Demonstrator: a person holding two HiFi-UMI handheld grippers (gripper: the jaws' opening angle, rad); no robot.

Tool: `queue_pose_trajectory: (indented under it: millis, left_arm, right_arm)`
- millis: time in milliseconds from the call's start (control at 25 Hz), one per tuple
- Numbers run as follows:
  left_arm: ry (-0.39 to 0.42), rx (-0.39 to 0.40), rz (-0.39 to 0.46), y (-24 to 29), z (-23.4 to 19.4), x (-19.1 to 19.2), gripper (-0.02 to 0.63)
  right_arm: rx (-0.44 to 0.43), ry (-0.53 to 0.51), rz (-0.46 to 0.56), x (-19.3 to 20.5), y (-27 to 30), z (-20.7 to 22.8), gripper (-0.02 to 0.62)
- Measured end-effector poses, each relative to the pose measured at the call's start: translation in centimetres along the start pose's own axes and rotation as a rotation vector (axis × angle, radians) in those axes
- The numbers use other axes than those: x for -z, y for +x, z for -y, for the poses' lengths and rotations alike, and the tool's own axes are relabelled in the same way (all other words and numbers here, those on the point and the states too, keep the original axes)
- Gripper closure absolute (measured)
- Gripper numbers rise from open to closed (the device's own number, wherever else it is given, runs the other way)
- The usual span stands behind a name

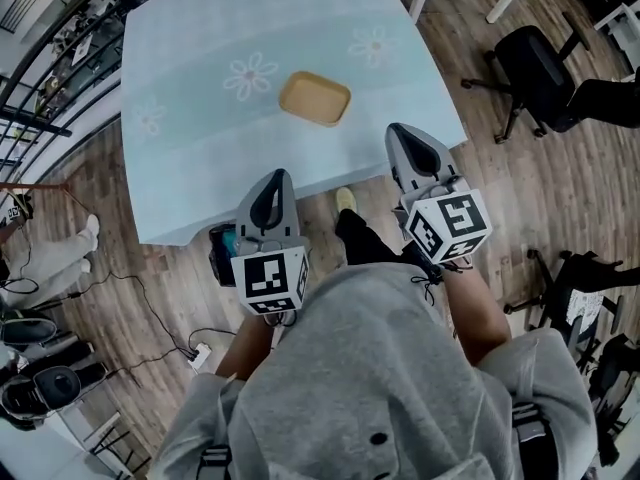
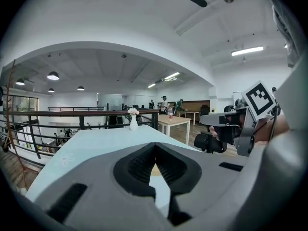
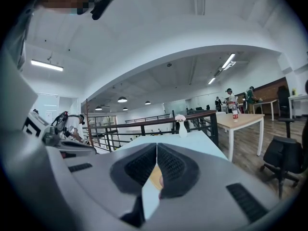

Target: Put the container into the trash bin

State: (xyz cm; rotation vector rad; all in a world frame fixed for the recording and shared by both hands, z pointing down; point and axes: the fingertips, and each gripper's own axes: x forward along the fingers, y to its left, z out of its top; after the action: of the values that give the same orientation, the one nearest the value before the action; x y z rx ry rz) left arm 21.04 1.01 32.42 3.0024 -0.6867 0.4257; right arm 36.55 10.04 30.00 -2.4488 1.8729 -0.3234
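Note:
A shallow tan container (image 1: 315,97) lies on the light blue tablecloth (image 1: 200,138), near the table's middle. My left gripper (image 1: 275,176) hovers at the table's near edge, shut and with nothing in it. My right gripper (image 1: 397,130) is over the near right corner, also shut and empty. The container lies ahead of both, apart from them. In the left gripper view a tan sliver of the container (image 2: 155,170) shows behind the touching jaws of the left gripper (image 2: 155,146). In the right gripper view the container (image 3: 155,177) shows the same way behind the right gripper (image 3: 156,147). No trash bin shows in any view.
A white vase with flowers (image 2: 133,121) stands at the table's far end. A black railing (image 1: 40,78) runs along the left. An office chair (image 1: 535,63) stands to the right on the wooden floor. Cables and a power strip (image 1: 200,353) lie by the person's left leg.

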Motion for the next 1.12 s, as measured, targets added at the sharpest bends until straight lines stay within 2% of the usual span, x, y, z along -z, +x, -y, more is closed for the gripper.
queue_pose_trajectory:
  millis: [320,920,1120]
  left_arm:
    - [0.003,-0.013,-0.06,5.2,-1.4,0.3,0.586]
    - [-0.009,-0.064,-0.122,12.1,-3.9,0.5,0.586]
    - [-0.014,-0.038,-0.134,14.4,-3.6,0.7,0.586]
  right_arm:
    - [0.002,0.039,-0.031,0.6,4.5,4.2,0.569]
    - [-0.068,0.043,-0.109,2.1,10.1,6.8,0.568]
    - [-0.085,0.047,-0.116,2.2,11.8,8.0,0.568]
